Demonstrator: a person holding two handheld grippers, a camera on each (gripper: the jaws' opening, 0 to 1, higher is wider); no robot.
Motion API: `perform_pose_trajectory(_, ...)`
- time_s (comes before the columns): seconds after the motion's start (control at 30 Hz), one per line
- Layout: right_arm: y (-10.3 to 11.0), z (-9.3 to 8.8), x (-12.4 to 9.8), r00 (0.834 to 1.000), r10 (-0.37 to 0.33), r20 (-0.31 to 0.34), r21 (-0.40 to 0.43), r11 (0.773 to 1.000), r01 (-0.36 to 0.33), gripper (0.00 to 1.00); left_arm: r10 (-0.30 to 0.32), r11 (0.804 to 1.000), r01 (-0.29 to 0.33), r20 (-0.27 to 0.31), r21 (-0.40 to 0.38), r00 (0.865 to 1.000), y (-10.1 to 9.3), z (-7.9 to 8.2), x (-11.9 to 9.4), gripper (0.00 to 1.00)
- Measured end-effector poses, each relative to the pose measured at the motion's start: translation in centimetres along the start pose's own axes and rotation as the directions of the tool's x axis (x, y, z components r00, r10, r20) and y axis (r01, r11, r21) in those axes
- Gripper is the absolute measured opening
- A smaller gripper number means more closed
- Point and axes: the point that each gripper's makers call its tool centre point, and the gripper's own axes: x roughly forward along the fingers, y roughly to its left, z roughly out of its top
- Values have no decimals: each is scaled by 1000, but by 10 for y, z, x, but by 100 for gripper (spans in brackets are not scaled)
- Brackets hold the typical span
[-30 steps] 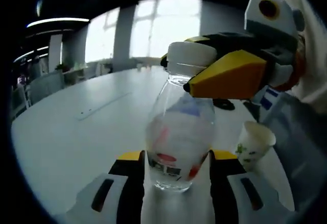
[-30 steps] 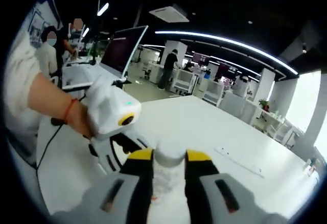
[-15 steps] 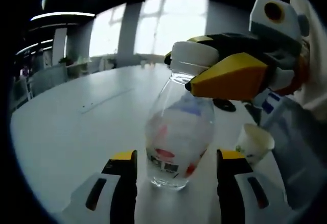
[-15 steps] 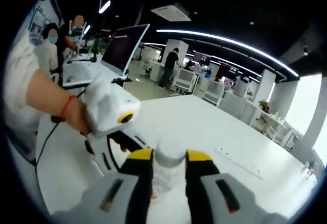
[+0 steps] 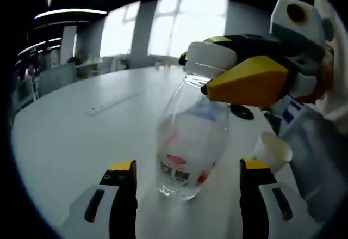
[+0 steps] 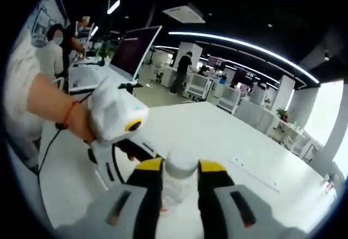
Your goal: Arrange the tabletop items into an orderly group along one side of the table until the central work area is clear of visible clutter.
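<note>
A clear plastic bottle (image 5: 190,141) with a white cap (image 5: 209,59) and a printed label stands slightly tilted on the white table (image 5: 70,141). My right gripper (image 5: 217,70) comes in from the right in the left gripper view, its yellow jaws clamped on the cap. In the right gripper view the same cap (image 6: 180,164) sits between my right gripper (image 6: 180,169) jaws. My left gripper (image 5: 187,168) is open, its jaws standing wide of the bottle's base on both sides. A person's hand holds the left gripper (image 6: 117,116) at the left of the right gripper view.
A paper cup (image 5: 272,151) lies tipped right of the bottle, beside a translucent plastic bag (image 5: 318,157). A small black object (image 5: 241,111) sits behind. A long flat strip (image 5: 114,102) lies farther out on the table. A monitor (image 6: 133,48) and people are in the background.
My left gripper's jaws have spread apart and let go of the bottle's body. The right gripper stays clamped on the cap.
</note>
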Motion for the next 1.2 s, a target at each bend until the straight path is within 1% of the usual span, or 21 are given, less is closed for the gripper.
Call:
perform_pose_trajectory(0.13,1,0,-1,1000,2,1,5,1000,-2,21,6,1000,-6,2,-4,1000,0,0,-1,76)
perform_pose_trajectory(0.33,2,0,-2,1000,3,3,4,1000,-3,21,13,1000,-13,7,-7,1000,-3,1,-3,74)
perform_pose_trajectory(0.4,1,3,-3,1000,-3,11,7,1000,3,21,15,1000,-15,4,-4,1000,-3,0,-4,74)
perform_pose_trajectory(0.5,0,2,-3,1000,-5,3,2,1000,5,23,17,1000,-17,6,-7,1000,-4,0,-6,73)
perform_pose_trajectory(0.6,0,5,-4,1000,0,20,15,1000,0,26,20,1000,-20,10,-9,1000,-4,0,-7,74)
perform_pose_trajectory(0.63,1,3,-4,1000,4,6,6,1000,-4,27,21,1000,-21,9,-8,1000,-4,1,-7,73)
perform_pose_trajectory(0.7,2,8,-5,1000,5,29,15,1000,-6,28,23,1000,-23,7,-9,1000,-3,0,-8,74)
perform_pose_trajectory(0.73,3,6,-4,1000,9,12,12,1000,-10,28,24,1000,-24,9,-10,1000,-3,0,-8,73)
perform_pose_trajectory(0.8,3,9,-4,1000,9,25,15,1000,-10,31,25,1000,-25,13,-12,1000,-3,1,-9,74)
perform_pose_trajectory(0.93,3,10,-5,1000,11,24,18,1000,-11,34,29,1000,-29,15,-12,999,-4,3,-11,74)
perform_pose_trajectory(1.07,-2,14,-8,999,3,40,36,999,-4,37,34,999,-34,17,-14,999,-5,3,-14,76)
perform_pose_trajectory(1.17,-5,15,-10,999,-3,34,36,999,1,39,38,999,-38,18,-15,999,-6,4,-15,78)
perform_pose_trajectory(1.2,-6,17,-11,999,-3,44,44,999,1,41,42,999,-42,22,-18,999,-6,5,-16,79)
